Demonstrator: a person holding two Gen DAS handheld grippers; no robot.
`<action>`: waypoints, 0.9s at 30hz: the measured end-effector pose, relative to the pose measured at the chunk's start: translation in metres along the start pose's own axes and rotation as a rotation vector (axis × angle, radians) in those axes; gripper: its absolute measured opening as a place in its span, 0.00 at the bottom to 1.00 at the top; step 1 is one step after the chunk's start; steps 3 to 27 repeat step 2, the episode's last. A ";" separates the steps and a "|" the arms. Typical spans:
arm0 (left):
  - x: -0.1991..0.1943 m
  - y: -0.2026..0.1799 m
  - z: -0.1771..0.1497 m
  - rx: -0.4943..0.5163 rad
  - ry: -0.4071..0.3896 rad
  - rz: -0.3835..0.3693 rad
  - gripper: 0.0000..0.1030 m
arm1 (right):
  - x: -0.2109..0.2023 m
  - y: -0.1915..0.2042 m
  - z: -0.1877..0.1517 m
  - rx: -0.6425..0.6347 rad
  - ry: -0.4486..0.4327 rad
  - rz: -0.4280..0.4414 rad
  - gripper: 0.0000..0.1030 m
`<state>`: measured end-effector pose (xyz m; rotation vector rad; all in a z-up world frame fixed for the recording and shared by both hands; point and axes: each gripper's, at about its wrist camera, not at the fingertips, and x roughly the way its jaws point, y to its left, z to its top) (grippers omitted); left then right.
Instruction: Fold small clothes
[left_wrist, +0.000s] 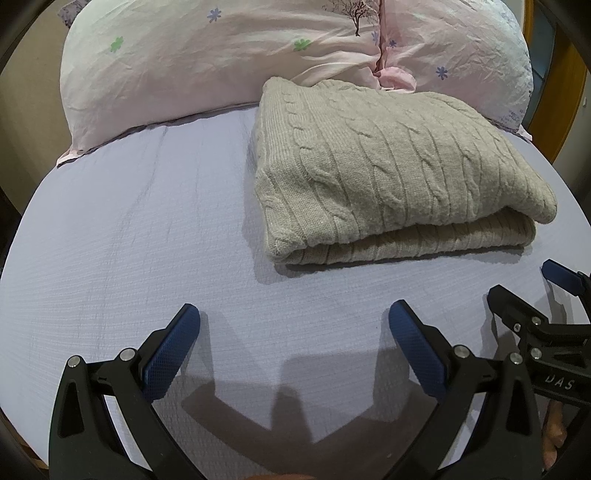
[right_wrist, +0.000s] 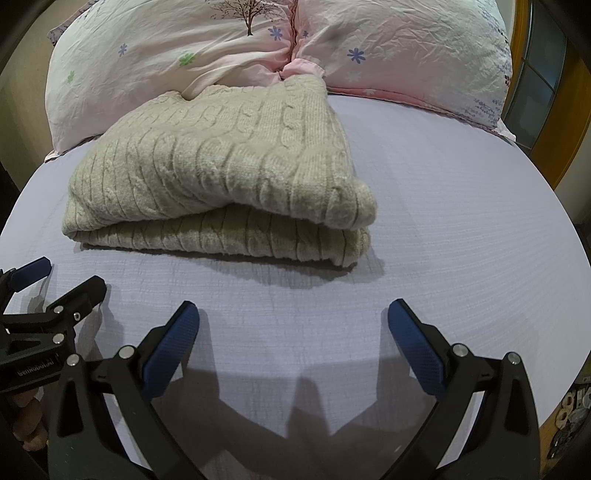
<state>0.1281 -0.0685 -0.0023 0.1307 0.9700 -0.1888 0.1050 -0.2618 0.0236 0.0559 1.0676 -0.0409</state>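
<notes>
Both jaws wide open, gripping nothing: left gripper (left_wrist: 294, 314) and right gripper (right_wrist: 293, 314) hover side by side over the lavender sheet (left_wrist: 147, 221). Beige cable-knit sweater (right_wrist: 221, 166) sits folded just ahead, against the floral pillows (left_wrist: 221, 48).

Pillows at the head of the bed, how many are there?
2. One floral pillow lies behind the folded cable-knit sweater, on the left; the other pillow sits to its right, meeting it at the middle. None seems hidden.
</notes>
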 end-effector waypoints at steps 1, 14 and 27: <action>0.000 0.000 0.000 0.000 0.000 0.000 0.99 | 0.000 0.000 0.000 0.000 0.000 0.000 0.98; 0.000 0.000 -0.001 0.000 0.000 0.000 0.99 | 0.000 0.000 0.000 0.000 0.000 0.000 0.98; 0.000 0.000 -0.001 0.000 0.000 0.000 0.99 | 0.000 0.000 0.000 0.000 0.000 0.000 0.98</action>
